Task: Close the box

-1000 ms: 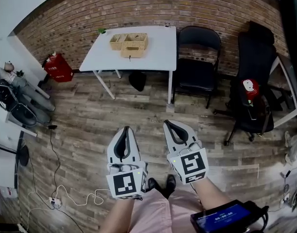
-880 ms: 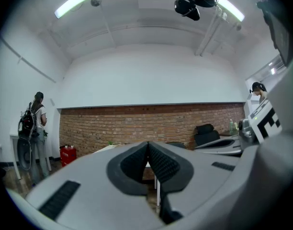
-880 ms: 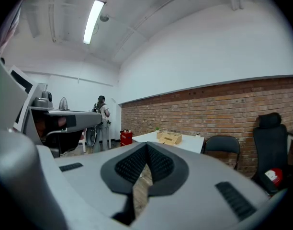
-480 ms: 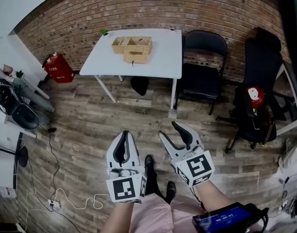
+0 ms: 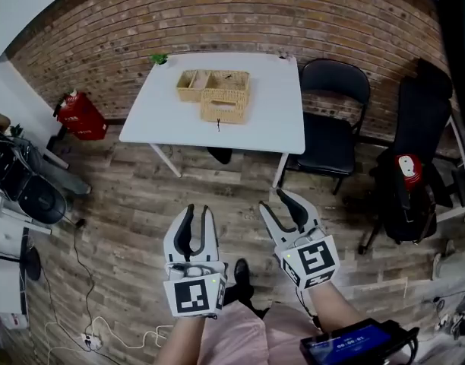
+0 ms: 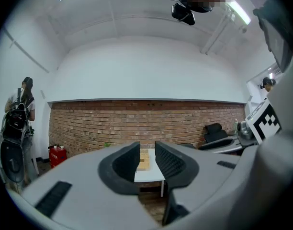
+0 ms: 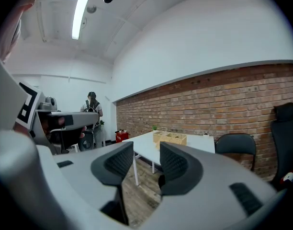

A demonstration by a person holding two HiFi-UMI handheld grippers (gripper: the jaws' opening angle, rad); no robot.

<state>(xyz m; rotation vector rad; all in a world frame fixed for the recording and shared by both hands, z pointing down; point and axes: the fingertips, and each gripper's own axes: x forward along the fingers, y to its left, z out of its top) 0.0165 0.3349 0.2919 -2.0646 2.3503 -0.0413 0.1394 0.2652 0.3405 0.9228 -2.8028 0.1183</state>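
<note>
Step in hand: approach to the table [image 5: 272,120]. Judged from the distance, the closing itself had not begun.
Left tongs [image 5: 197,210]: held low before the person, above the wooden floor. Its jaws were opening and nothing was between them.
Right tongs [image 5: 274,201]: held beside the left one, also above the floor. Its jaws were opening too, and they were empty.
Box [image 5: 226,106]: a wicker box on the white table, near the middle, just beside a lower wicker tray [image 5: 196,84] with compartments.
Lid: the box was too small in every view to tell surely which part was the lid, or how far it stood open.
Box relative to tongs: well apart and ahead of both, with a stretch of floor between. In the left gripper view the box [image 6: 144,159] showed directly through the gap of the left tongs [image 6: 146,150]. In the right gripper view the box [image 7: 170,138] lay a little to the side of the line of the right tongs [image 7: 146,150].
How to do it well: the person should first walk close, until the box is under the tongs. Then the free edge of the lid should be found, one tongs should steady the body, and the other should swing the lid down slowly.
Risk: a light wicker box would probably slide on the smooth table if pushed from one side only.
</note>
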